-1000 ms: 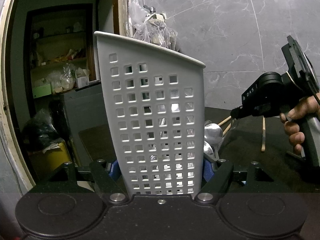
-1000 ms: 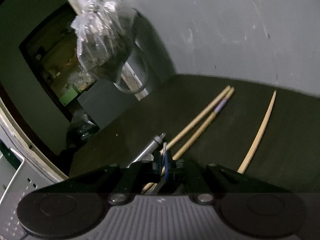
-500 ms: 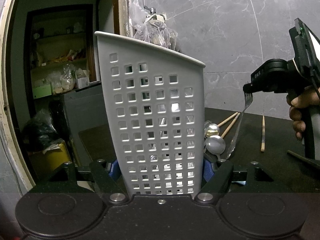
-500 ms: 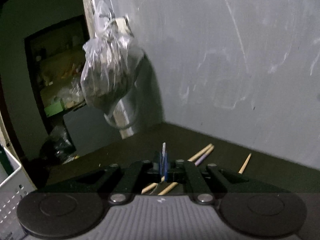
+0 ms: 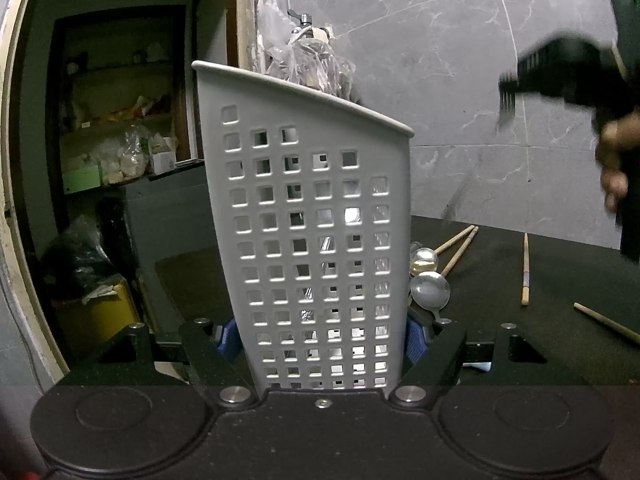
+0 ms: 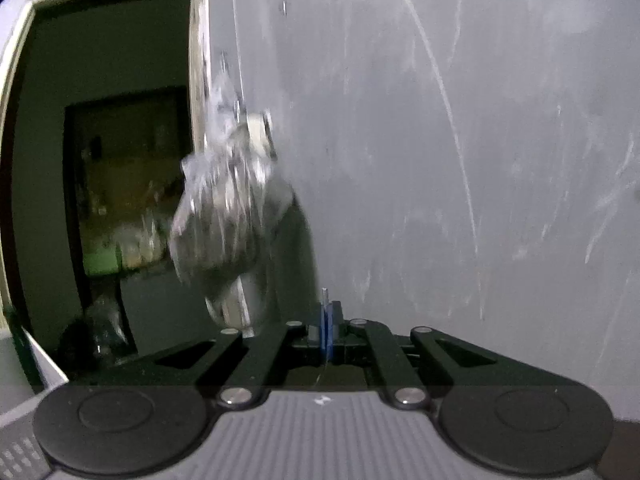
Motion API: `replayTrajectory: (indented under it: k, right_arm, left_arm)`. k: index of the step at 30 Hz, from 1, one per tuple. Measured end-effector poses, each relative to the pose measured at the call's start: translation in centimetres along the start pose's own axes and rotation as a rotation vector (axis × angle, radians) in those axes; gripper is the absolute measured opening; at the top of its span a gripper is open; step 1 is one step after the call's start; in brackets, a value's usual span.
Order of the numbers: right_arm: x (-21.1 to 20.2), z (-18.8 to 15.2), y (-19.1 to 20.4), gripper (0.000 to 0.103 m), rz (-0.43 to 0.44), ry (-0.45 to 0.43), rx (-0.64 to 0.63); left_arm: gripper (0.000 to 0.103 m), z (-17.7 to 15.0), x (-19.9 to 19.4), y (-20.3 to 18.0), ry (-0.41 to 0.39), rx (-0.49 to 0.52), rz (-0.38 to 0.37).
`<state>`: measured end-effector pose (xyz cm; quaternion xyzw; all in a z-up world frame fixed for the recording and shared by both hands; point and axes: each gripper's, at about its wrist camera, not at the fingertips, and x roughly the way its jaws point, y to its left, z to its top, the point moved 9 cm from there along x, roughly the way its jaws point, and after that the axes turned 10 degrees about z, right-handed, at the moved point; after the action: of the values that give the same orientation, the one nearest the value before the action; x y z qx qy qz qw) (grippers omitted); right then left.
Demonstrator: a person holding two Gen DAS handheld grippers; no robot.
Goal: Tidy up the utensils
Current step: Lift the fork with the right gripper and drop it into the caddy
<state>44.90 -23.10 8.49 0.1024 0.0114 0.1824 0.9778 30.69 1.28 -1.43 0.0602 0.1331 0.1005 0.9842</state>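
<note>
A tall white perforated utensil holder (image 5: 316, 216) stands upright on the dark table, and my left gripper (image 5: 320, 332) is shut on its lower sides with the blue pads. Some cutlery shows through its holes. To its right, high above the table, my right gripper (image 5: 510, 82) is blurred, shut on a metal fork (image 5: 507, 110) near the tines, and its handle hangs down. In the right wrist view the fork (image 6: 325, 296) shows as a thin metal edge between the shut blue pads (image 6: 322, 332). Two spoons (image 5: 430, 292) lie on the table beside the holder.
Wooden chopsticks (image 5: 456, 244) and two single sticks (image 5: 525, 268) (image 5: 604, 322) lie on the table. A plastic bag (image 5: 308, 64) (image 6: 224, 216) hangs on the grey marble wall behind the holder. An open doorway to a cluttered store room (image 5: 120, 160) is at the left.
My right gripper has risen from the table with the fork and turned from pointing downward to level, facing the wall. The left gripper and the holder have stayed still.
</note>
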Motion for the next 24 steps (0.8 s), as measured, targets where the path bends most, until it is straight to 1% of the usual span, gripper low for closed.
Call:
replayTrajectory:
  k: [3,5,8,11,15,18,20,24]
  right_arm:
    - [-1.6,2.5,1.2,0.002,0.018,-0.09,-0.02]
    - [-2.6,4.4,2.7,0.002,0.046,-0.145,-0.045]
    - [-3.7,6.8,5.4,0.002,0.111,-0.202,-0.077]
    - [-4.6,8.4,8.3,0.002,0.183,-0.243,-0.113]
    - [-5.2,9.2,11.8,0.002,0.282,-0.266,-0.132]
    - [-5.4,9.1,13.9,0.002,0.333,-0.27,-0.149]
    - [-5.3,8.5,14.9,0.002,0.357,-0.257,-0.167]
    - [-4.5,6.8,16.5,0.002,0.385,-0.2,-0.225]
  left_arm:
    - [0.076,0.0,0.0,0.1,0.002,-0.001,-0.002]
    - [0.076,0.1,0.1,0.1,0.002,-0.001,-0.002]
    - [0.076,0.1,0.0,0.1,0.002,0.0,-0.002]
    - [0.076,0.1,0.1,0.1,0.002,0.0,-0.002]
    - [0.076,0.1,0.1,0.1,0.002,0.002,-0.001]
    - [0.076,0.1,0.1,0.1,0.001,0.002,-0.001]
    - [0.076,0.1,0.1,0.0,0.001,0.003,-0.001]
    - [0.076,0.2,0.2,0.0,0.002,0.002,-0.001]
